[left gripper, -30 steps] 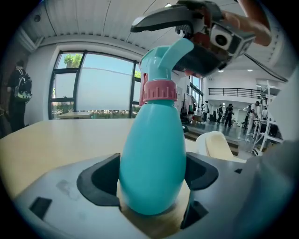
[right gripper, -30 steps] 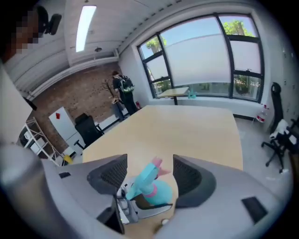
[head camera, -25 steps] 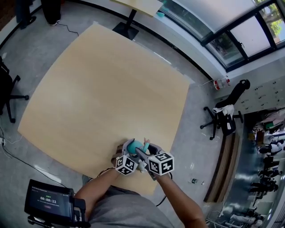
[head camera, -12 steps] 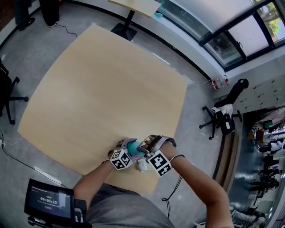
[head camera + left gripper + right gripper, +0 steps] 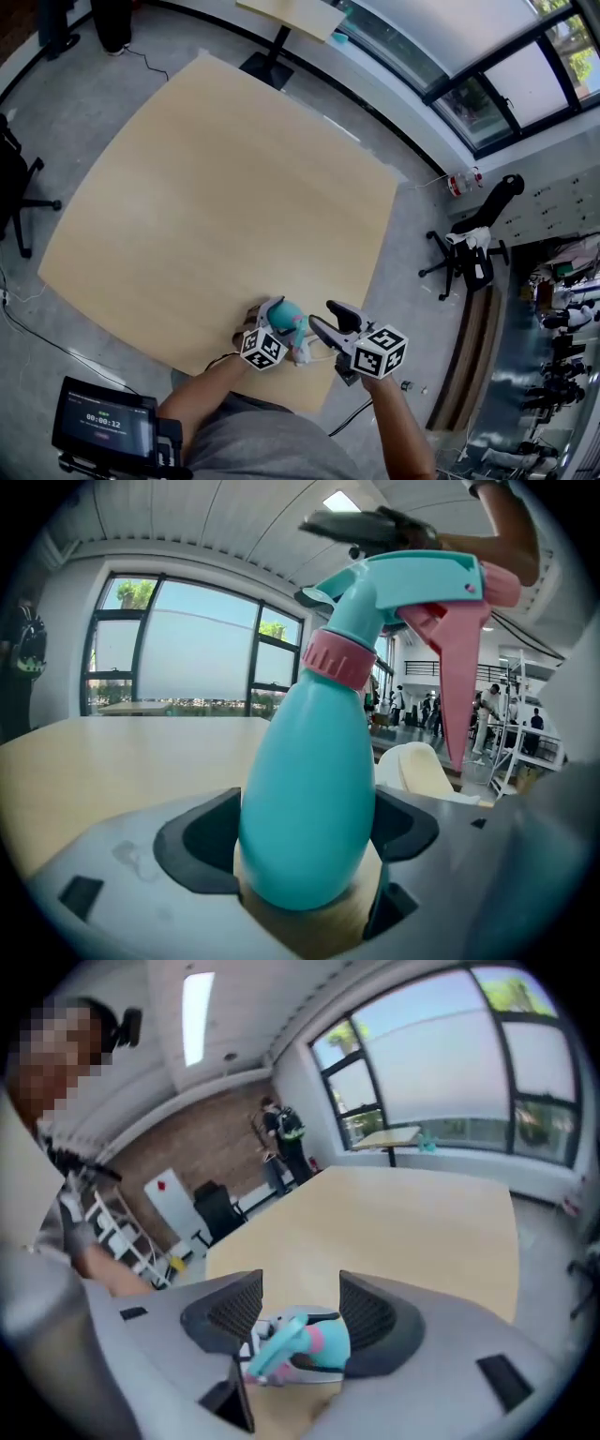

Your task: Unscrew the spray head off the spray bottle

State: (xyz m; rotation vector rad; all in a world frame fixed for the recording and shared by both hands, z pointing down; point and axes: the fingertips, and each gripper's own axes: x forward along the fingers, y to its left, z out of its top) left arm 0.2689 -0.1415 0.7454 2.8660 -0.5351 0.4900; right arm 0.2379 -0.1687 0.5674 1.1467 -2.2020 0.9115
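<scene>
Head view: spray bottle stands near the bench's near edge. Left gripper view: left claw clamps its teal body. Right gripper view: right claw, just opening, stands wide, spray head beyond its tips, untouched.

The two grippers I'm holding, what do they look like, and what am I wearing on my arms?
The left gripper and right gripper have grey moulded bodies with two black jaws; the pads are ribbed. Each carries a white cube printed with black square markers. A dark cable hangs by the right one. The grey shirt leaves both forearms bare.
</scene>
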